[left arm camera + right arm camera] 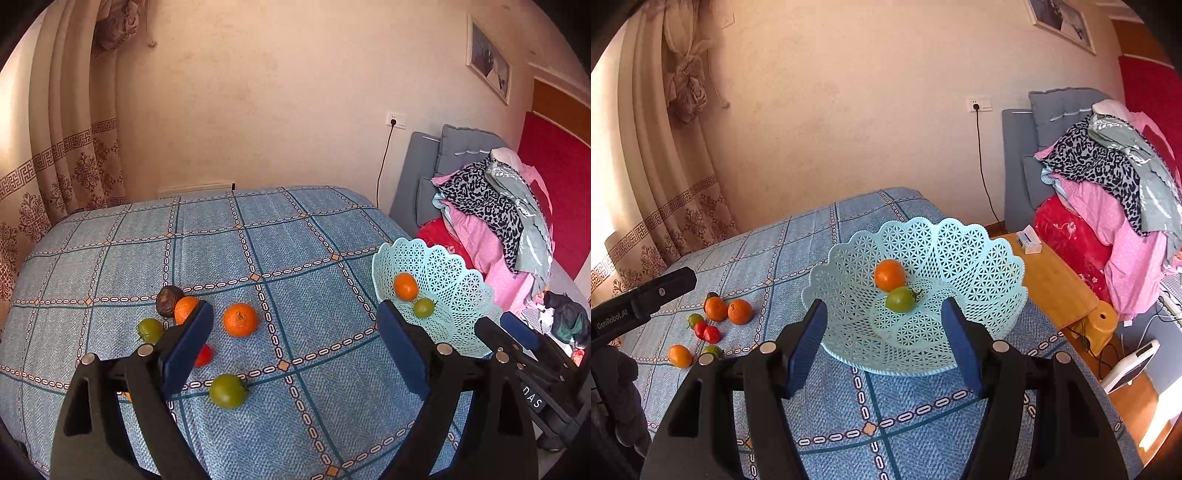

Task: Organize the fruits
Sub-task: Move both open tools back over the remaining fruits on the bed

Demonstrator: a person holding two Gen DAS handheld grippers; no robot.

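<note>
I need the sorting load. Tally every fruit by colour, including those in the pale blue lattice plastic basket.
Orange round fruits: 4
Green round tomatoes: 3
Small red round fruits: 2
Dark brown wrinkled fruit: 1
Total: 10

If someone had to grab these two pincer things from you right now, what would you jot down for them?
Left gripper: jaws open, empty, above the loose fruit.
Right gripper: jaws open, empty, in front of the basket.
Done: one orange and one green tomato lie in the basket.
Left: on the blue cloth are more oranges, green tomatoes, red tomatoes and a dark brown fruit. Move them into the basket.
</note>
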